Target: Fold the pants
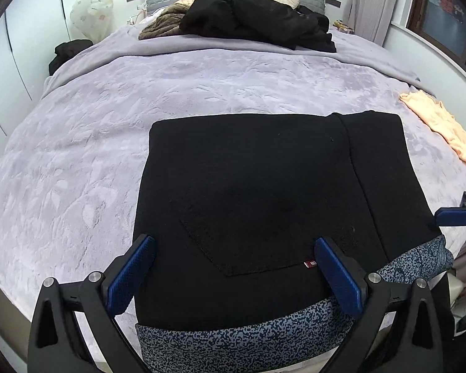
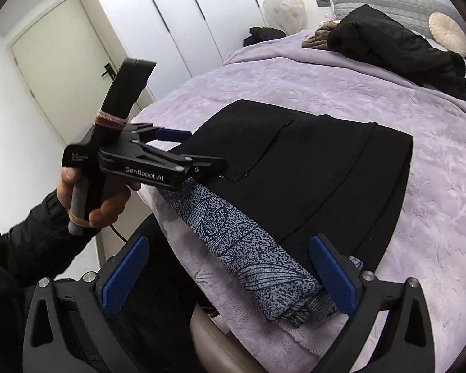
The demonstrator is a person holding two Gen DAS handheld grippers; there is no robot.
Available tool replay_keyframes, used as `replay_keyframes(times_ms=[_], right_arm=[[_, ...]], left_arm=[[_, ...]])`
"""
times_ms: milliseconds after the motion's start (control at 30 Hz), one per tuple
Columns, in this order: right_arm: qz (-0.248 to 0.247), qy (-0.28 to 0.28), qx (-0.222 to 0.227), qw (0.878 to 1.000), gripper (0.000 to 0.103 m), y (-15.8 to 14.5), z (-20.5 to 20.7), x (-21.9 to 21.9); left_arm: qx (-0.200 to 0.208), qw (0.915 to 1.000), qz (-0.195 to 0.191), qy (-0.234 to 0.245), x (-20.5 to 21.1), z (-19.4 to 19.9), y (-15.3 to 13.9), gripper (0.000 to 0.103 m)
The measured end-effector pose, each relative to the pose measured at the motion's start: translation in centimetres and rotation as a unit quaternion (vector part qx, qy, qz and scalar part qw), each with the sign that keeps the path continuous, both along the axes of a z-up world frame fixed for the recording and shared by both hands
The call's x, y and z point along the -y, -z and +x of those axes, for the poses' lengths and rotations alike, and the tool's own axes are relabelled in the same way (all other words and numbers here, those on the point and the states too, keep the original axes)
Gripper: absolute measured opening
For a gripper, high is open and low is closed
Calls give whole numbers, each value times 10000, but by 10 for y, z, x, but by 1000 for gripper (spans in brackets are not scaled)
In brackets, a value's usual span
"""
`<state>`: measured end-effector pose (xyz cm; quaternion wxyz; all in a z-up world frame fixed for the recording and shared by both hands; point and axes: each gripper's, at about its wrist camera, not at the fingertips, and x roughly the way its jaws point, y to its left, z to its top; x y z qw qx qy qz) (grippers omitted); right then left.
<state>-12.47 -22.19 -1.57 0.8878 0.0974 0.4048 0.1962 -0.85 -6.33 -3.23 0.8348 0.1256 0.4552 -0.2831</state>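
Lavender bedspread [image 1: 77,155] under folded pants [image 1: 264,186]; both grippers (left [image 1: 233,276], right [image 2: 228,275]) gape, empty.

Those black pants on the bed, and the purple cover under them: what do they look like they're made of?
The black pants look like a thick matte knit or fleece-like cloth: no sheen, slightly fuzzy, with a stitched back pocket. Their speckled blue-grey lining at the waist looks like a thinner printed fabric. The purple bed cover seems plush fleece or velvet, judging by its soft nap and embossed leaf pattern.
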Motion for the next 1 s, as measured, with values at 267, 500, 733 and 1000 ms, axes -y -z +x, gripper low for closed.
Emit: replay_keyframes(times_ms=[267, 500, 733, 1000], right_arm=[[448, -279, -50, 9986, 103, 3, 6, -9], [-229, -269, 242, 9991, 103, -17, 12, -10], [-1390, 1207, 146, 9828, 103, -29, 115, 0], [-2407, 989, -556, 9639, 103, 24, 160, -8]], left_arm=[[40, 10000, -5, -85, -1, -1, 1, 102], [97, 9999, -26, -128, -7, -9, -4, 103], [-7, 9990, -367, -247, -24, -17, 1, 103], [-111, 9992, -347, -140, -31, -17, 0, 103]])
